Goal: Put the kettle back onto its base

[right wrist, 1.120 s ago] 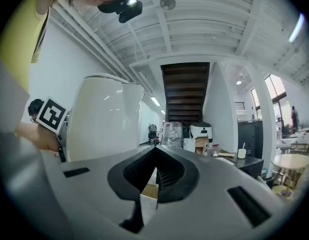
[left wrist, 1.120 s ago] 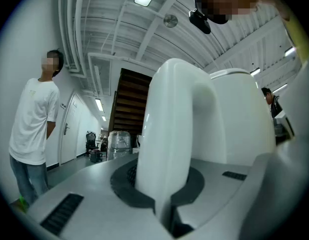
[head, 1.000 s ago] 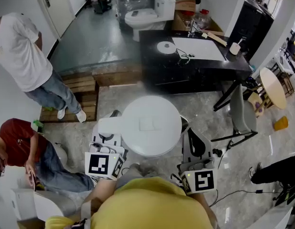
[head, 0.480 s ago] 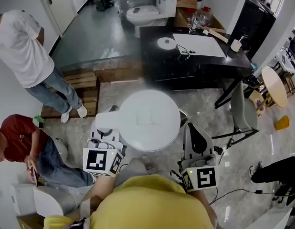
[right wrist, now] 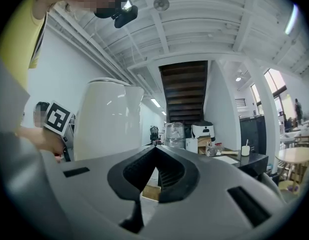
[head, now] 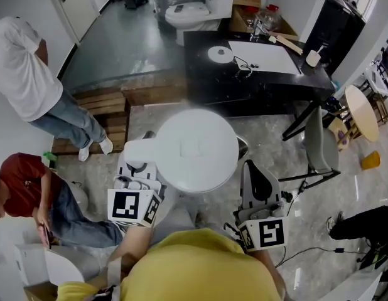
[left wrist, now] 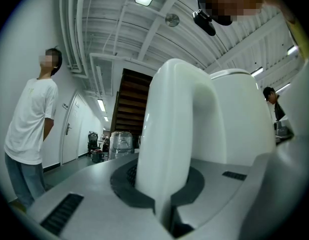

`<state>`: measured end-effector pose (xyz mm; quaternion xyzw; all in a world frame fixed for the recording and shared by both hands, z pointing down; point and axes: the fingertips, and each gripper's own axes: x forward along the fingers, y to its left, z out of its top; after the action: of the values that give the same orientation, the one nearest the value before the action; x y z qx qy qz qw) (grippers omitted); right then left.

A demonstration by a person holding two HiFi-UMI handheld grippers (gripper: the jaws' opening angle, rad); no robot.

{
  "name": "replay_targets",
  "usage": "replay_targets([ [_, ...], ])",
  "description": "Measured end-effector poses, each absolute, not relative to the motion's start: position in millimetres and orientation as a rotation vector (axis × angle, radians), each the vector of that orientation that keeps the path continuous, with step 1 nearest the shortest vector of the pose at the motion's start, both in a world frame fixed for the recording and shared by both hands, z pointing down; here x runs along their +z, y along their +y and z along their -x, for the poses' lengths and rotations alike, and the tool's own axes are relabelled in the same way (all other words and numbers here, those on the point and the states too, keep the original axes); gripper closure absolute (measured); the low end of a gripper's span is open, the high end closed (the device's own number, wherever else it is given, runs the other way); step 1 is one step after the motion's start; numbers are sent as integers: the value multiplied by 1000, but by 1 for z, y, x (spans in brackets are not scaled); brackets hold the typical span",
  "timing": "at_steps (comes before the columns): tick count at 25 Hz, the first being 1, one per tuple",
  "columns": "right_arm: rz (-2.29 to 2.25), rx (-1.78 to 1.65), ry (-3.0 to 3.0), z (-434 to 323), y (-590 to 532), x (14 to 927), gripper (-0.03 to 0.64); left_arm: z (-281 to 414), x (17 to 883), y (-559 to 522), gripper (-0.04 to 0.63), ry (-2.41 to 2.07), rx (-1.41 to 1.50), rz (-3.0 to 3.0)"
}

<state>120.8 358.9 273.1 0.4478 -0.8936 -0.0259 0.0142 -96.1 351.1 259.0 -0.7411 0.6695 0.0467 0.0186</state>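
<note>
Table: black table [head: 263, 91] is standing ahead of you | On it: round white base [head: 220, 54] lying just beside a white sheet [head: 264, 59] — cup [head: 312, 59] sitting at the right end | Floor [head: 275, 168]: wooden pallet [head: 103, 113] resting left of the table

- Your left gripper [head: 137, 168], grey with a black-and-white marker cube [head: 132, 207] at its near end, points level and away from you. Its jaws are clamped on the white plastic kettle handle [left wrist: 167, 134].
- Your right gripper [head: 257, 175], the same grey build with its own marker cube [head: 263, 234], points level alongside the left one. Its jaws meet tip to tip, with nothing between them.
- Your bare left forearm [head: 132, 248] shows just behind the left cube, beside your yellow top [head: 200, 268].
</note>
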Motion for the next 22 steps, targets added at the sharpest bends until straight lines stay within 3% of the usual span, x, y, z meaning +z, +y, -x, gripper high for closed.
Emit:
replay_targets([
  [22, -1549, -107, -2699, -55, 215, 275, 609, 150, 258, 180, 581, 1881, 137, 2447],
])
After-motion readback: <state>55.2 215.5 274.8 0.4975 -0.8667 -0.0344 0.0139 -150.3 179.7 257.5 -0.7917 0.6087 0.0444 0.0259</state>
